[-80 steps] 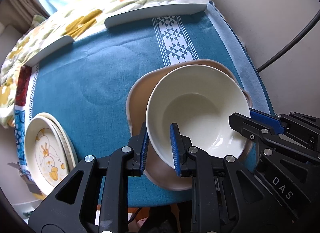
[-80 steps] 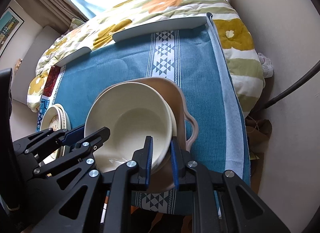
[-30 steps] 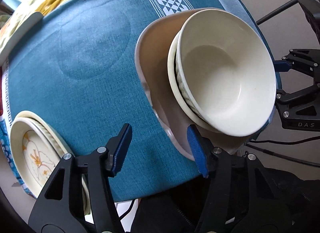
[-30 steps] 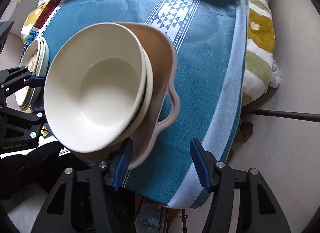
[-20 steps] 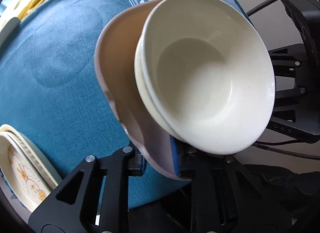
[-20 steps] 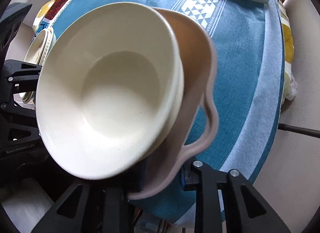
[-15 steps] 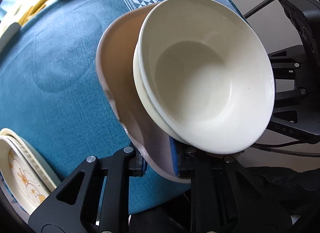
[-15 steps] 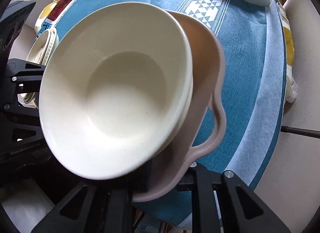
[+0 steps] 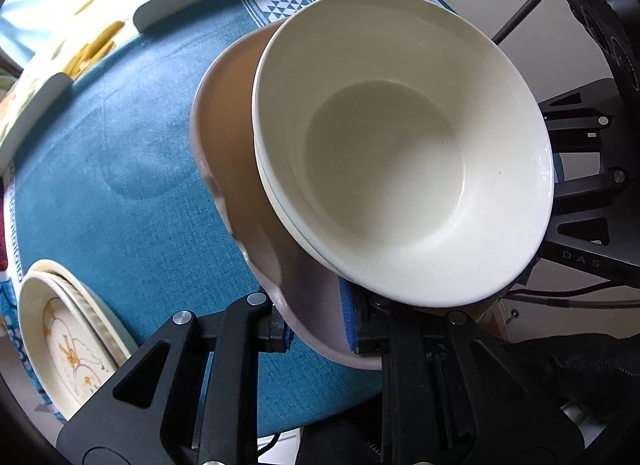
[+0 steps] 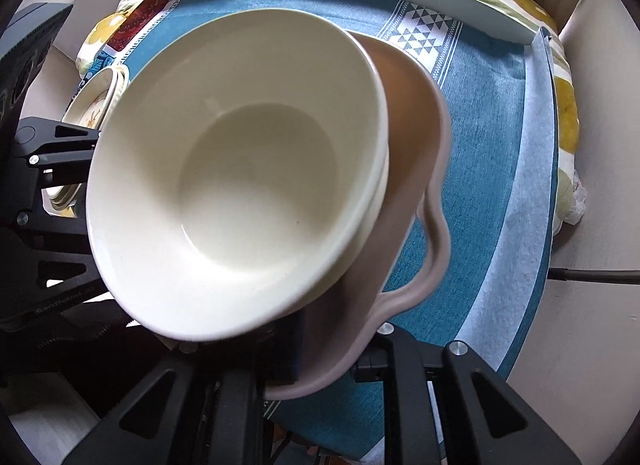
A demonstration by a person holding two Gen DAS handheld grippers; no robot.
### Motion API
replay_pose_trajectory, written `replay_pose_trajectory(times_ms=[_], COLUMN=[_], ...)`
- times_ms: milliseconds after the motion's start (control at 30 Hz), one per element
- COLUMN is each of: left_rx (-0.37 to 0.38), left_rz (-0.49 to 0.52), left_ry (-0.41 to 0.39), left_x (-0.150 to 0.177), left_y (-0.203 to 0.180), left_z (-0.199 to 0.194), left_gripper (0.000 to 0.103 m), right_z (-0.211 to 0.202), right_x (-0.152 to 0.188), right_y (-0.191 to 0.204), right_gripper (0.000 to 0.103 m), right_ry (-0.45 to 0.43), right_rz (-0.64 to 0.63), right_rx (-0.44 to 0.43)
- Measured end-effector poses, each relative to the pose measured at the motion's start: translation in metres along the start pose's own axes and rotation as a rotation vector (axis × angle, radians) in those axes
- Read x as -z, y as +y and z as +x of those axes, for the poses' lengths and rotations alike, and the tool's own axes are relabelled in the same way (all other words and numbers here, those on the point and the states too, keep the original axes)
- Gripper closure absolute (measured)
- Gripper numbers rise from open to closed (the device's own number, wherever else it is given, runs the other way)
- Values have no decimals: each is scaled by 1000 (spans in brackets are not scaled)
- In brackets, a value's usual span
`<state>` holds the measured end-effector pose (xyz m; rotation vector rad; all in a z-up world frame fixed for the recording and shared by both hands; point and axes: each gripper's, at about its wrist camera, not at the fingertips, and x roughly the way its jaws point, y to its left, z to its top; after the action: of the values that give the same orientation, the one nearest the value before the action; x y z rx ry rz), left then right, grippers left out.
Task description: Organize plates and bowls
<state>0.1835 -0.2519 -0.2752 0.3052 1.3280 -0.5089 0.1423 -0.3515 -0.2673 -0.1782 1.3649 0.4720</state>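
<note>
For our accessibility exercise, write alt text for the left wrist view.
The left hand-held gripper clamps the rim of a pinkish dish holding stacked cream bowls, above a blue tablecloth; patterned plates sit lower left.

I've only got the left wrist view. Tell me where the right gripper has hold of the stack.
Observer: The right gripper is shut on the near rim of the pink dish, under the bowls.
Operator: Describe that side of the dish.
Observer: It has a loop handle just beyond the grip, and nothing touches the loop.
Operator: Say what's past the handle.
Observer: Teal cloth, then a pale strip along the table's edge.
</note>
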Motion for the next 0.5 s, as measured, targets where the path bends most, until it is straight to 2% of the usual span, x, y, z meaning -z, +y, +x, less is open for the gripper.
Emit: replay_pose_trajectory(times_ms=[200,333,500], left_rx=[-34,-61,-98], left_rz=[-42,-106,-125], left_ry=[-30,-52,-73], left_x=[11,18,41], left_y=[8,23,51], left_z=[-33,-64,-103], left_gripper=[87,87,87], right_z=[-21,-37,-54], right_x=[-14,-26,-45], right_y=[12,29,65], right_gripper=[88,88,88], right_ry=[-11,-25,-40], right_rz=[-59,-93,-152], right_rx=[19,8,-8])
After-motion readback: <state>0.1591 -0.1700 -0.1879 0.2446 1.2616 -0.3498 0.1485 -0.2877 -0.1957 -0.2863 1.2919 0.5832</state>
